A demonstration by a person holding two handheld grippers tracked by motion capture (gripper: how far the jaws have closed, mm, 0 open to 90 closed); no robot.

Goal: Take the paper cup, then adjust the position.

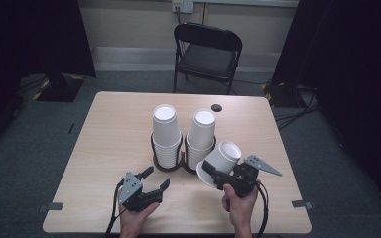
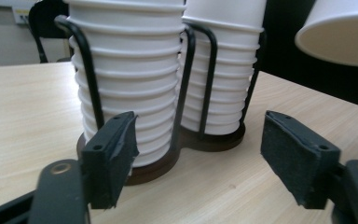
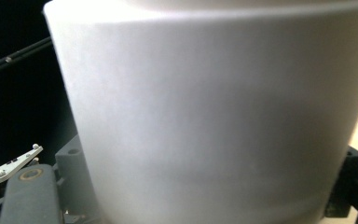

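Two stacks of upside-down white paper cups, the left stack (image 1: pixel 165 134) and the right stack (image 1: pixel 202 136), stand in a black wire holder (image 1: pixel 168 163) at the middle of the table. My right gripper (image 1: pixel 213 173) is shut on a single white cup (image 1: pixel 222 157), tilted just above the table to the right of the holder. In the right gripper view that cup (image 3: pixel 214 116) sits between the jaws. My left gripper (image 1: pixel 158 177) is open in front of the holder, with nothing between its pads (image 2: pixel 114 154). The left stack (image 2: pixel 130 79) and the held cup (image 2: pixel 340 32) lie ahead of it.
The light wooden table (image 1: pixel 114 129) has a small dark disc (image 1: pixel 217 107) near its far edge and tape marks at its front corners (image 1: pixel 55 206). A black folding chair (image 1: pixel 207 52) stands behind the table. Dark curtains hang at both sides.
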